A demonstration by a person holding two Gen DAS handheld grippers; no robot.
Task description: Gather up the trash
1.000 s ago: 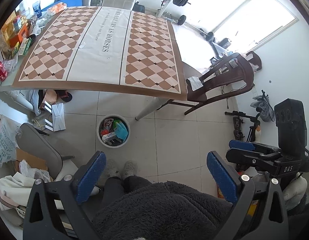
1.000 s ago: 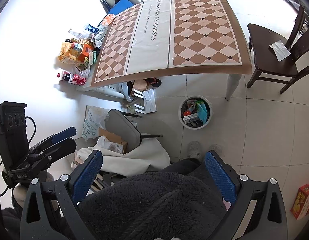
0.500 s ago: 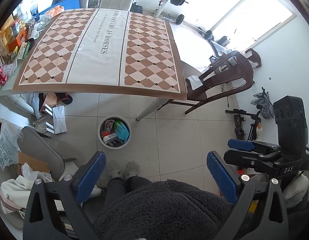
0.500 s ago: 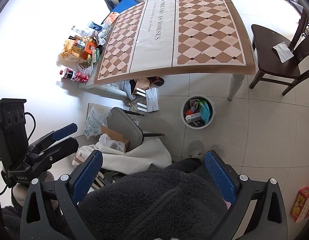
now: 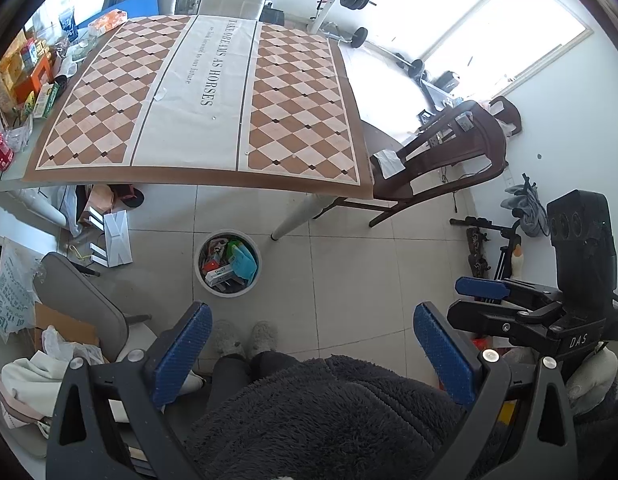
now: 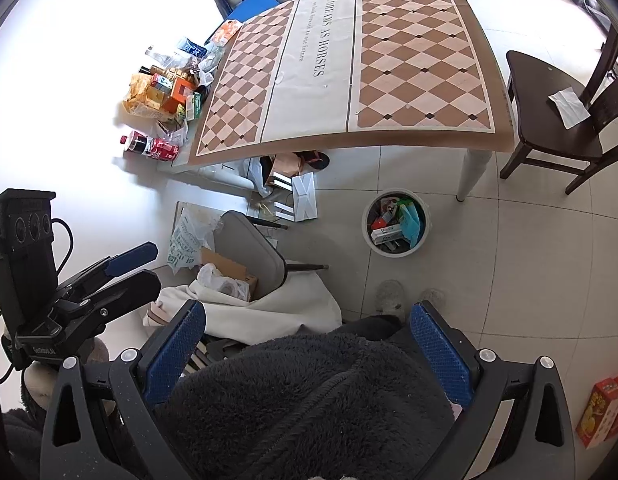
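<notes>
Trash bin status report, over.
Left gripper open, empty. Right gripper open, empty. Trash bin on floor, already holding trash. Nothing in the way.

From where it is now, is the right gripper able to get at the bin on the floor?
Probably yes. The right gripper is open and empty, held above the person's lap, and the bin stands on bare tile just beyond the slippers. Nothing lies between them, but it would need to be lowered.
</notes>
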